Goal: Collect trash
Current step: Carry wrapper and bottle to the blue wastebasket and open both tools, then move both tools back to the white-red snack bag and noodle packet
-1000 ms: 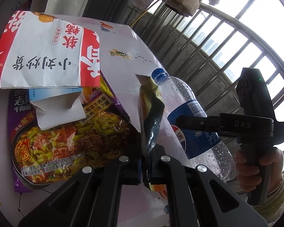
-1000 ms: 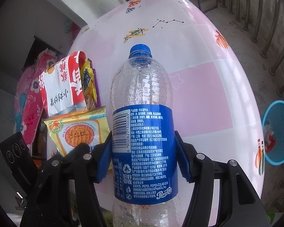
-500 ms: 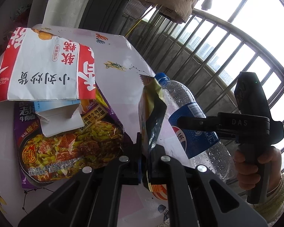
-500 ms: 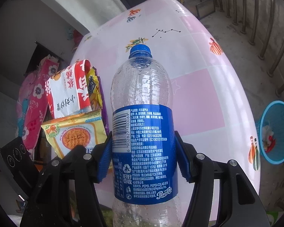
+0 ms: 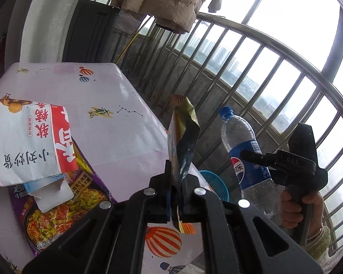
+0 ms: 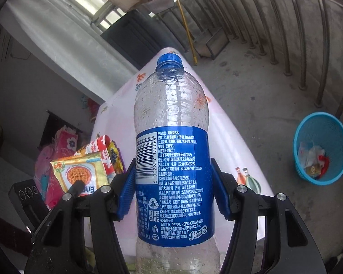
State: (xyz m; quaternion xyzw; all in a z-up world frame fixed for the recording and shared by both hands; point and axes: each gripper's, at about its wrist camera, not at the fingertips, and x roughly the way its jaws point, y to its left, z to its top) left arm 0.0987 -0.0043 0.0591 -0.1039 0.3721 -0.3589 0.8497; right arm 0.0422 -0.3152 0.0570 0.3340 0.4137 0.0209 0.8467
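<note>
My left gripper (image 5: 175,178) is shut on a crumpled yellow snack wrapper (image 5: 181,137), lifted above the table's right edge. The same wrapper (image 6: 80,173) shows in the right wrist view beside the left gripper. My right gripper (image 6: 172,189) is shut on an empty Pepsi bottle (image 6: 171,155) with a blue cap and label, held upright off the table's side; that bottle (image 5: 247,159) also appears in the left wrist view, with a hand on the handle. A blue trash basket (image 6: 321,148) with some litter stands on the floor to the right.
On the pink table (image 5: 116,123) lie a red-and-white snack bag (image 5: 27,141), a purple noodle packet (image 5: 57,212) and a torn white box (image 5: 50,191). A metal railing (image 5: 263,68) bounds the balcony. A broom (image 6: 187,27) leans at the back.
Both grippers have risen and swung away from the table toward the railing side. The bottle now hangs beyond the table edge, and the blue basket has come fuller into view.
</note>
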